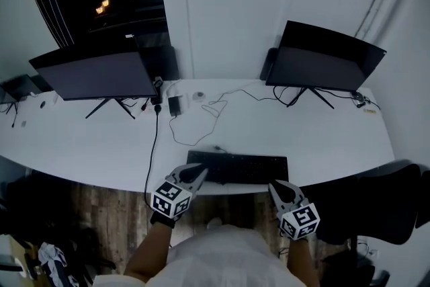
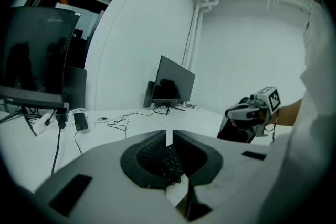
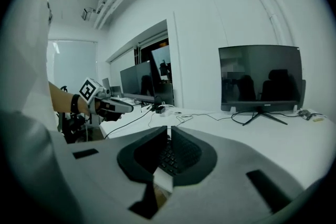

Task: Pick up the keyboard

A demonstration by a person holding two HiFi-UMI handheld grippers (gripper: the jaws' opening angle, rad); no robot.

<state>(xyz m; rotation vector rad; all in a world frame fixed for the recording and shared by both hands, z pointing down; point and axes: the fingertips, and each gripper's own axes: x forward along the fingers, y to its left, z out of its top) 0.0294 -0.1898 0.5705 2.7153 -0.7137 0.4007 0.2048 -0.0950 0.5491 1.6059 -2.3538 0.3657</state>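
Note:
A black keyboard lies along the front edge of the white desk. My left gripper hovers at the keyboard's left end, its jaws together with nothing between them. My right gripper is just off the desk's front edge, by the keyboard's right front corner, its jaws also together and empty. In the left gripper view the keyboard shows below that gripper, with the right gripper across from it. The right gripper view shows the keys under its own jaws, and the left gripper opposite.
Two dark monitors stand at the back of the desk. A black cable runs over the front edge, and thinner cables and a small adapter lie mid-desk. A black office chair stands at the right.

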